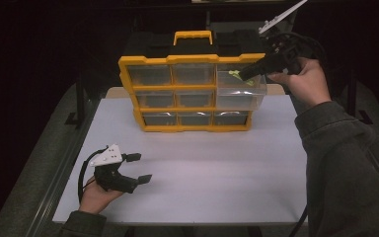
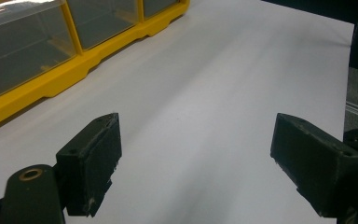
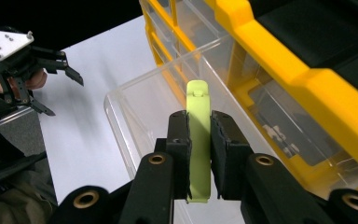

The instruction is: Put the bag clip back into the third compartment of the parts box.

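A yellow and black organiser [image 1: 187,89] with clear drawers stands at the back of the white table [image 1: 202,173]. Its top right drawer [image 1: 242,91] is pulled out. My right gripper [image 1: 244,74] hovers over that drawer, shut on a flat lime green piece [image 3: 198,140] that points down into the clear drawer [image 3: 135,121]. My left gripper [image 1: 139,168] rests low near the table's front left, open and holding nothing, its black fingers [image 2: 91,163] wide apart over bare tabletop.
The organiser's yellow base [image 2: 51,79] lies ahead and left of the left gripper. A white metal bar [image 1: 281,17] slants behind the organiser at the back right. Dark floor surrounds the table, with a frame rail [image 1: 79,103] along its left side.
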A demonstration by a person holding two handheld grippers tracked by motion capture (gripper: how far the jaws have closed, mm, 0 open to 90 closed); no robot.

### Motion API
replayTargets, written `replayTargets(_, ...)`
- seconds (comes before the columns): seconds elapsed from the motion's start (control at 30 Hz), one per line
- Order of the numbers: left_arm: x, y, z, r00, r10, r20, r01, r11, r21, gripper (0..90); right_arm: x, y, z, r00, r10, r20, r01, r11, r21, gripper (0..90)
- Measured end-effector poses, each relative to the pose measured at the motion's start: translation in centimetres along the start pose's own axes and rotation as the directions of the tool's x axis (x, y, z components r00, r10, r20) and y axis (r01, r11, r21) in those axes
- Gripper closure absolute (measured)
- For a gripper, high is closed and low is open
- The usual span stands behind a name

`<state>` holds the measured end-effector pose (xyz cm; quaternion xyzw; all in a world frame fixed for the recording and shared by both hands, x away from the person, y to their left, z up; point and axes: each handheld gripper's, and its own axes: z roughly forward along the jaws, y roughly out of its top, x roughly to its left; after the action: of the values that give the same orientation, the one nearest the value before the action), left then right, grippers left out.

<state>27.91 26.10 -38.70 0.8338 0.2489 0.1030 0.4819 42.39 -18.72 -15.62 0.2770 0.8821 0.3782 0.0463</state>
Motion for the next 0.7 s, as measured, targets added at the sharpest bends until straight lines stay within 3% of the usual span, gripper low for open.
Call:
replayTargets(0.53, 0.1, 0.0, -0.1, 1.0000, -0.010, 0.002, 0.010, 0.9999, 0.007, 16.1, -0.3, -0.9, 1.2, 0.9995, 0.005, -0.030, -0.005, 1.000, -0.005, 75.8)
replayTargets(0.7, 0.0, 0.0, -0.1, 1.0000, -0.008, 0.001, 0.008, 1.0000, 0.003, 16.2, -0.3, -1.0, 1.1, 0.9989, 0.023, -0.041, -0.024, 1.000, -0.016, 70.5)
